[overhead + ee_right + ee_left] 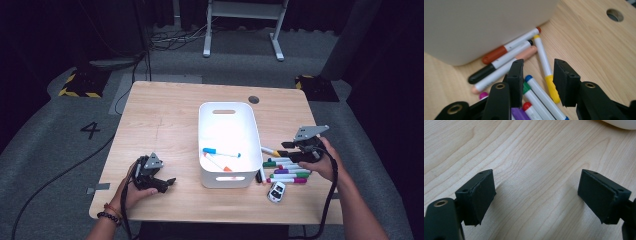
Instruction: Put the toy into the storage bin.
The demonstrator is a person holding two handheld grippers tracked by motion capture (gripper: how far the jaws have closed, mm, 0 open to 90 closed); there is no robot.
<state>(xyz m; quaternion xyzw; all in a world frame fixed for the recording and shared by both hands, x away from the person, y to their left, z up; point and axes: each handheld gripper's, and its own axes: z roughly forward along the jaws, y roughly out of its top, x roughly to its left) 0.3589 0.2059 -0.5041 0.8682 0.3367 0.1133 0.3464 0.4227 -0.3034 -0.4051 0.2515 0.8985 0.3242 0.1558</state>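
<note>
Right gripper (537,82) sits above the marker pile just right of the white bin (227,112), as seen from the person's side. Jaws parted a moderate way; nothing pressed between the pads. In the right gripper view the yellow-capped marker (545,65) lies on the wood beneath the gap, not touched by either jaw. Blue-tipped marker (544,97) runs beside it, closer to the left jaw. Green, red and purple caps crowd under that jaw; a magenta cap is at its outer side.

Closer to the bin wall: brown-capped marker (509,47) lies against the bin's base, black-capped marker (499,62) next to it, a peach-capped one (504,68) just outside that. All three lie roughly parallel, slanting along the bin.

From the high view, the pile (286,169) spreads right of the bin's near corner. A small white toy car (276,191) stands just nearer the person than the pile.

Inside the bin: a blue-capped marker (220,151) and an orange-tipped one (217,164) on the floor.

Left gripper (156,181) rests on the table (165,115) well left of the bin, held in the left hand (131,192). Jaws wide apart, bare wood between them; the bin's rim (621,123) is at the far corner of its view.
</note>
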